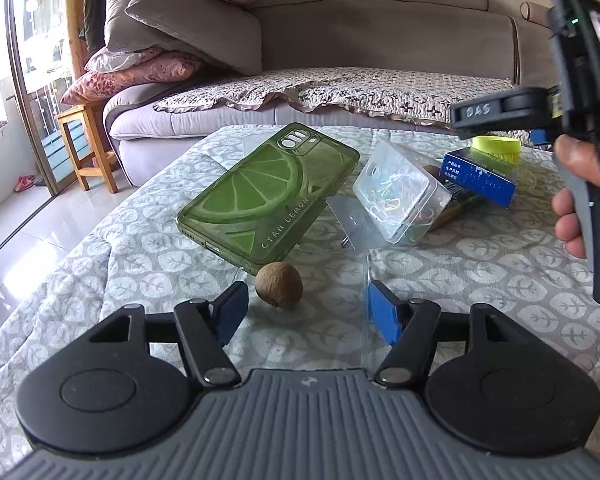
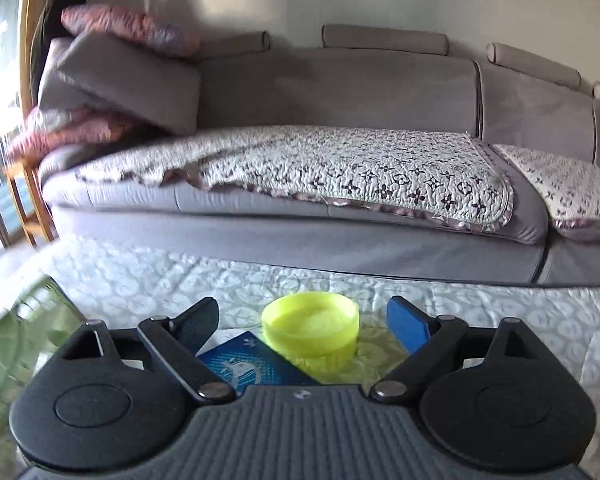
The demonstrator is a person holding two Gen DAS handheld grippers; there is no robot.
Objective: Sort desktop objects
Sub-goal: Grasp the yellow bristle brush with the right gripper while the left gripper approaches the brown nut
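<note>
Over quilted table (image 1: 500, 264), both jaws gape, empty.

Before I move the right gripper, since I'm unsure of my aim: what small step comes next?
Probably ease the right gripper forward and down so its open fingers straddle the yellow-green cap. The cap sits just ahead between them, beside the blue box, and nothing is gripped yet.

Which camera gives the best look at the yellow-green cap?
The right wrist view: the yellow-green cap sits close ahead between the open right gripper fingers, open side up, beside the blue box. The left wrist view shows only its top edge, far right, behind that box and partly hidden by the other gripper.
</note>
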